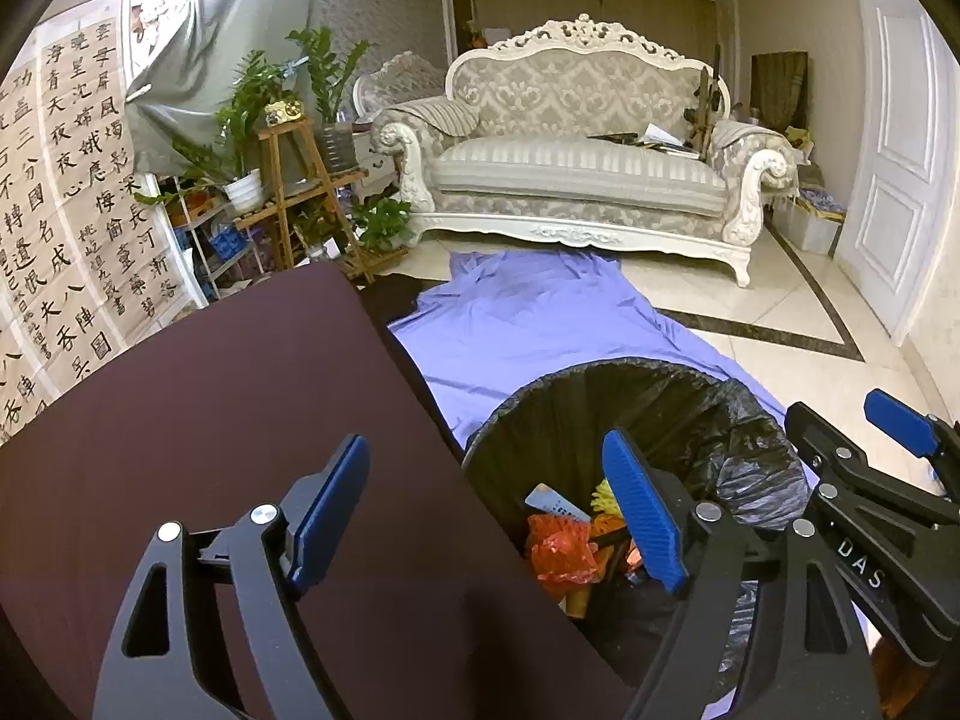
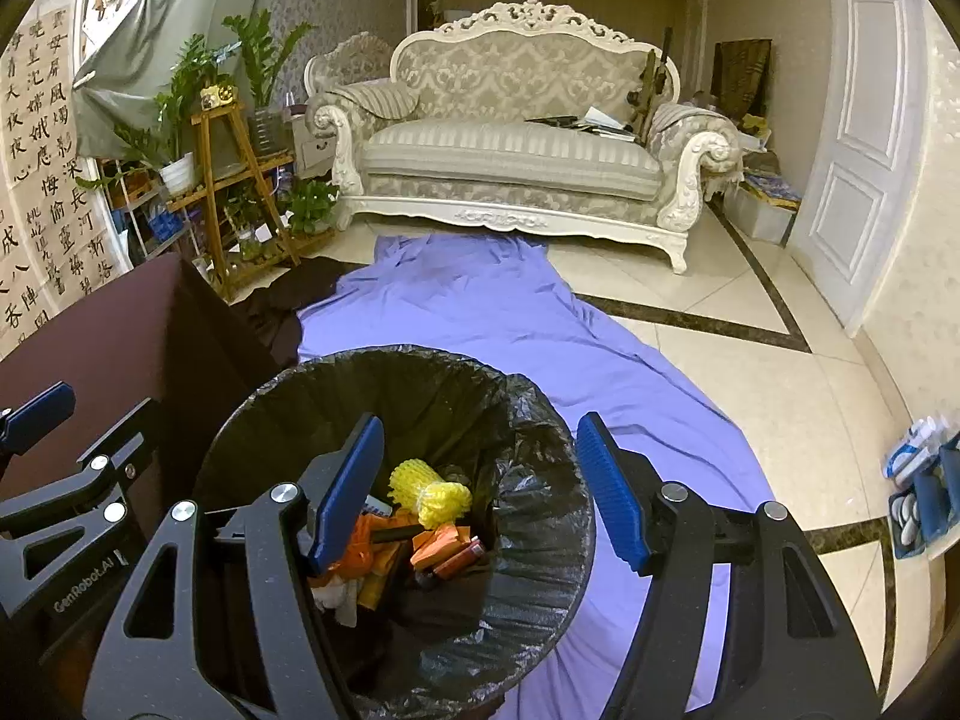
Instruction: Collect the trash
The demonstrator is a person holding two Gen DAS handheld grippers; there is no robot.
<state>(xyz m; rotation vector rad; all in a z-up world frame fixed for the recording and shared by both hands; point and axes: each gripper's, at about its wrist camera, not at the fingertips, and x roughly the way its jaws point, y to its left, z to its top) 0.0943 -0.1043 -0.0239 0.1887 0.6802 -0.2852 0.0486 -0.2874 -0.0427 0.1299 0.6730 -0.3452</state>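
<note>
While both tools are hanging empty above the room's near corner, the step in hand looks like the end of a drop, or a check for anything left to gather, and doing it well means scanning the dark brown worktop point(image 1: 210, 420) before moving off, since no loose scrap is showing on the part of it in view. On the left, the left gripper point(image 1: 498, 516) is sitting low and level, pointing toward the sofa point(image 1: 576, 144); its blue fingers point(image 1: 327, 516) are standing wide apart with nothing between them, one over the worktop's edge and the other over the bin's mouth. Just to the right, the trash bin point(image 2: 528, 510), lined with a black bag, is standing on the purple sheet point(image 2: 480, 312) beside the worktop, and the trash point(image 2: 429, 495) is lying inside it: a yellow foam net, orange wrappers, a red plastic bag and some pale paper. Further right, the right gripper point(image 2: 480, 492) is tilting down over the bin, directly above the rubbish, its fingers likewise spread wide and holding nothing. Any next reach is best kept clear of the liner's loose rim, which could be snagging on a finger.
</note>
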